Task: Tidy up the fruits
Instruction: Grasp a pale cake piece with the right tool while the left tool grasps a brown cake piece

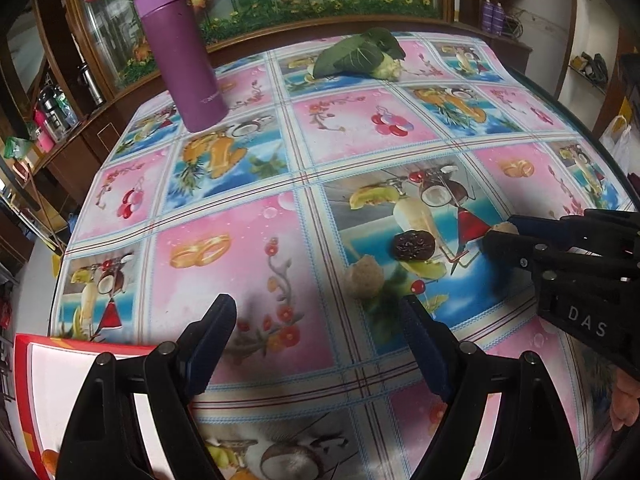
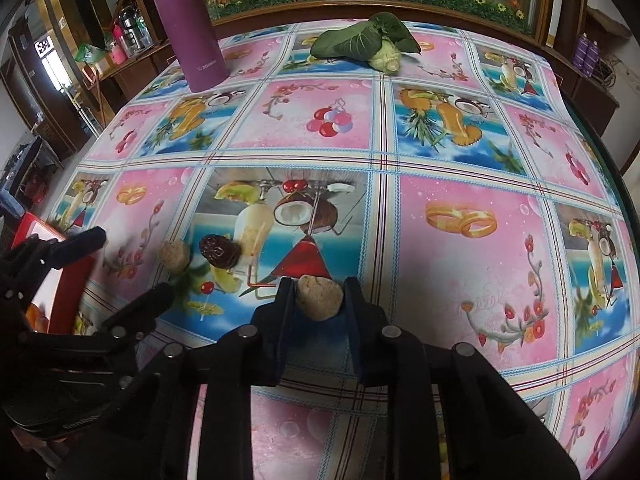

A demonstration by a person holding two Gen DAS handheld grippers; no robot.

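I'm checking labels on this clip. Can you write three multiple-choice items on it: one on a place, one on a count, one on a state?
1. Where does the purple flask stand?
A. far left of the table
B. near right corner
C. inside the red box

2. How many small real fruits show on the cloth?
A. one
B. three
C. five

3. How is the right claw?
A. wide open, empty
B. shut on a tan fruit
C. out of view

Answers: 1 A, it stands upright at the far left. 2 B, tan fruit in the claw, another tan one, a dark wrinkled one. 3 B, both fingers flank the fruit closely.
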